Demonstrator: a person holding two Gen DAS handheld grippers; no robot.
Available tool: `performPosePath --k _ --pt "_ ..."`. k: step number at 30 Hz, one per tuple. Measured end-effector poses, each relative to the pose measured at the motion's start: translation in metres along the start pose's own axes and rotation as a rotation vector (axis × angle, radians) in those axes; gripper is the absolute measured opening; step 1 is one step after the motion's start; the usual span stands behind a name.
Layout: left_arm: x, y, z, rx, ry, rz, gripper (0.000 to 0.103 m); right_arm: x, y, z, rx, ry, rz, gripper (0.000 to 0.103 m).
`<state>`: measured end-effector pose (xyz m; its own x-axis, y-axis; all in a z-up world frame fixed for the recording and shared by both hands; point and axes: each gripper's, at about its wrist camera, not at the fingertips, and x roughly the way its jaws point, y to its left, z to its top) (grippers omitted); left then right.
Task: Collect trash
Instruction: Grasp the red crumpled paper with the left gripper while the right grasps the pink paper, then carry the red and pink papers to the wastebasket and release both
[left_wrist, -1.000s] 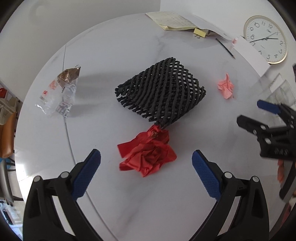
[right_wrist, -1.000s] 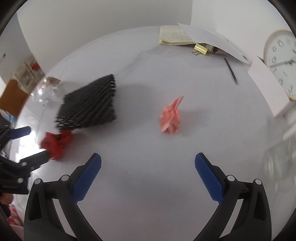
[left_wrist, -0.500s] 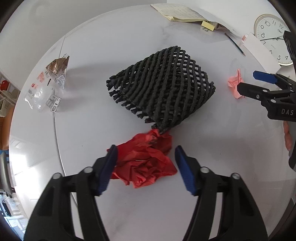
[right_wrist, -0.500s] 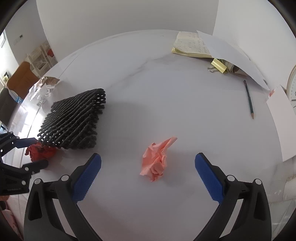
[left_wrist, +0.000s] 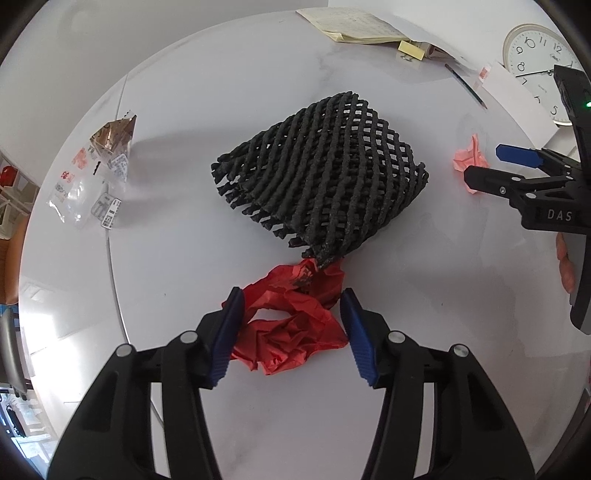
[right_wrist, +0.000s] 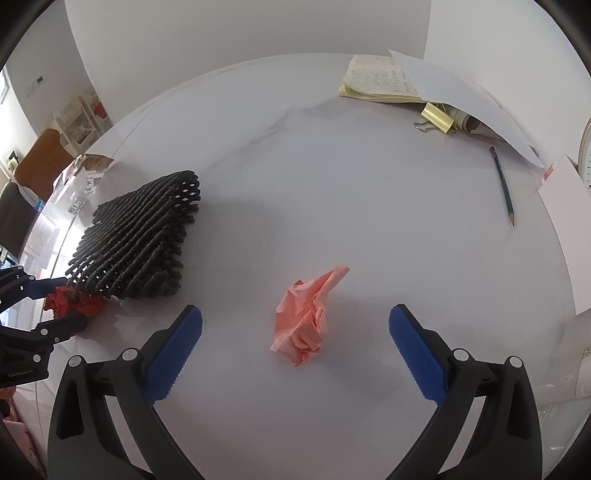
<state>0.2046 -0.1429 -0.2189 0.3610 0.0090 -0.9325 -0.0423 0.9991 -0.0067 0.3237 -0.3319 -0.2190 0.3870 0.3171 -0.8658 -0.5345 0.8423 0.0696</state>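
- Over by the left edge of the round white table (left_wrist: 184, 92) there's a clear plastic wrapper (left_wrist: 92, 177) with a brown foil top, just lying there well apart from everything else.
- Middle of the table: a black foam net (left_wrist: 321, 170), kind of puffed up. Its near corner sits on top of a crumpled red paper (left_wrist: 291, 325), so those two are touching.
- The left gripper (left_wrist: 291, 328) points steeply down at that red paper, and its jaws are closing around it. The paper is right between the blue pads; the left pad looks like it's touching the crumple, the right one is at its edge. Can't tell if it's really squeezed yet.
- Further right, a crumpled pink paper (right_wrist: 306, 317) lies on its own on bare tabletop, clear of the net.
- The right gripper (right_wrist: 295, 347) hangs over the pink paper with its jaws spread wide; the paper sits between the pads, well apart from both.
- Far edge, toward the right: a yellowish notepad (right_wrist: 380, 81) under loose white sheets, a gold binder clip (right_wrist: 436, 118) and a pencil (right_wrist: 504, 188).
- A white wall clock (left_wrist: 539, 70) lies at the right edge.
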Motion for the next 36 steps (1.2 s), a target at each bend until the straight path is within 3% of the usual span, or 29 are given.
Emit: performPosePath --k 5,7,13,26,32,36 --pt "0.000 0.000 -0.001 -0.001 -0.004 -0.001 0.052 0.009 0.001 0.001 -0.005 0.006 -0.040 0.098" --pt "-0.001 0.002 -0.002 -0.006 -0.004 -0.004 0.052 0.012 0.000 0.001 -0.003 0.007 -0.039 0.071" --pt "-0.001 0.004 -0.002 -0.013 -0.008 -0.001 0.052 0.017 -0.002 0.002 -0.006 0.034 -0.074 0.031" --pt "-0.022 0.032 -0.016 0.007 -0.028 -0.062 0.048 -0.017 0.016 -0.014 0.056 0.027 -0.103 0.031" --pt "-0.044 0.060 -0.036 0.031 -0.033 -0.114 0.048 -0.055 0.056 -0.031 0.105 0.019 -0.099 0.031" --pt "-0.056 0.083 -0.057 0.064 0.007 -0.192 0.048 -0.077 0.097 -0.041 0.124 0.014 -0.078 0.031"
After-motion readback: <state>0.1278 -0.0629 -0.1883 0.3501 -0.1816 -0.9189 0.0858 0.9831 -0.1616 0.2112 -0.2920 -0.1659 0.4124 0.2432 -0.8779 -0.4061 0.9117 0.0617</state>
